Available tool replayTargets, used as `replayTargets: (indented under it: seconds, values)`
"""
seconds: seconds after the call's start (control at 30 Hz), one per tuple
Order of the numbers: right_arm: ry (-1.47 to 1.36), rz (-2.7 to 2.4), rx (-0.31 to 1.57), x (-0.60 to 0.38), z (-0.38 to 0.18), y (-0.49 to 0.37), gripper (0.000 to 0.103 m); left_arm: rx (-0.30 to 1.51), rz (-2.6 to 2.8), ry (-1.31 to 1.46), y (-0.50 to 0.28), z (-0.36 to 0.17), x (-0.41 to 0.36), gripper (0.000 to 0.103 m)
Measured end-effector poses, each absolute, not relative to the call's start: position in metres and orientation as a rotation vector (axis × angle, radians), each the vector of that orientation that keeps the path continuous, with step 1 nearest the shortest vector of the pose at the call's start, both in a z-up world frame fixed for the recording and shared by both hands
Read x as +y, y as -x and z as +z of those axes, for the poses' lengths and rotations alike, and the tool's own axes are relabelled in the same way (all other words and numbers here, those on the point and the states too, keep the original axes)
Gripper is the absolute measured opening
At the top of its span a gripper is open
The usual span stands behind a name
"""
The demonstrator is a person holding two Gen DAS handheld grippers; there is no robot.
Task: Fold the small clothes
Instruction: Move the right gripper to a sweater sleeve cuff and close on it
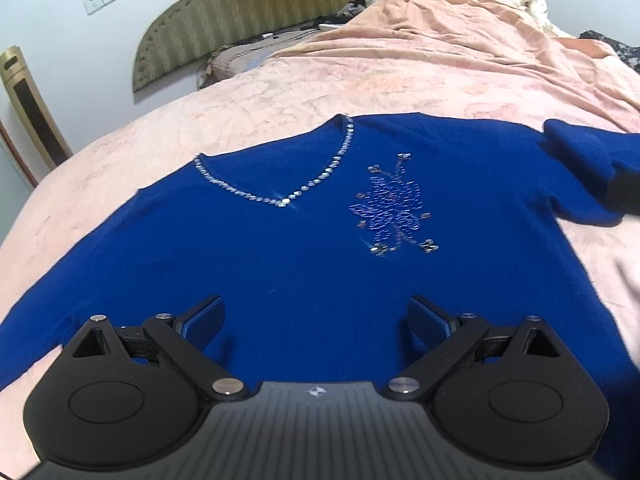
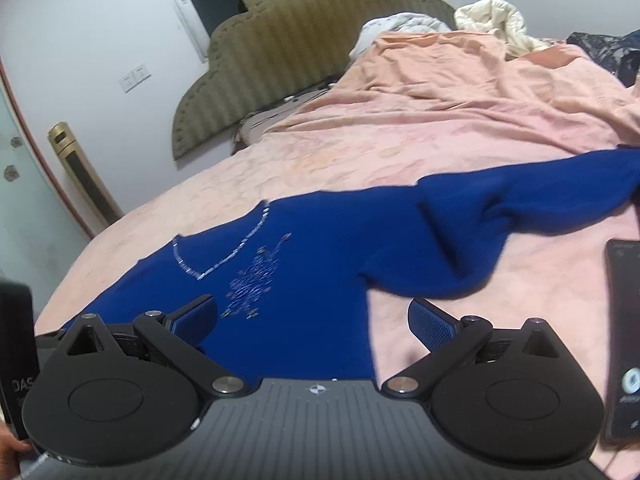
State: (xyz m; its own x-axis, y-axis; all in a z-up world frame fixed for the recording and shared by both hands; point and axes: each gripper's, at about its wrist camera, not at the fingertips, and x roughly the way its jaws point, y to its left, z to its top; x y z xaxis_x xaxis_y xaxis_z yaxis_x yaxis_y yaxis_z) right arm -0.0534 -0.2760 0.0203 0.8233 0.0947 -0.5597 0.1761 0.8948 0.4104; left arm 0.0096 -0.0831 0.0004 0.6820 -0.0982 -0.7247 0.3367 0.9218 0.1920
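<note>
Below us, a blue sweater [image 1: 280, 248] lies face up on the pink bed [image 1: 280, 92]. We hold both the left hand-held gripper [image 1: 316, 316] and the right hand-held gripper [image 2: 312, 316] spread wide, gripping nothing.

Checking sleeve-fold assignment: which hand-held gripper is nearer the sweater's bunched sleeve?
Right. The right hand-held gripper sits at the blue sweater's side edge, directly below the bunched sleeve. The left hand-held gripper is open over the body's lower middle, with that sleeve far off to its right.
</note>
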Motion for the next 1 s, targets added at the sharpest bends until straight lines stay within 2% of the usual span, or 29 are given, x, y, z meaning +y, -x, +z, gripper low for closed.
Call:
replayTargets:
  seconds: [0.17,0.37,0.43,0.63,0.87,1.0]
  values:
    - [-0.550,-0.122,0.584,-0.320,0.026,0.056,0.103,0.795,-0.292,-0.332,-0.009,-0.001,-0.090,0.098]
    - [-0.779,-0.368,0.468,-0.422,0.021,0.077,0.101,0.795,-0.291,-0.335,-0.012,-0.002,-0.090,0.098]
    - [-0.835,-0.430,0.443,-0.450,0.015,0.082,0.094,0.797,-0.290,-0.331,-0.013,-0.002,-0.090,0.098]
    - [-0.968,-0.487,0.441,-0.500,-0.010,0.068,0.085,0.798,-0.287,-0.349,-0.013,-0.005,-0.093,0.098]
    - [-0.979,-0.553,0.416,-0.531,-0.023,0.048,0.074,0.799,-0.272,-0.359,-0.014,-0.005,-0.092,0.098]
    - [-0.952,-0.594,0.416,-0.541,-0.024,0.039,0.060,0.808,-0.276,-0.359,-0.015,-0.006,-0.092,0.098]
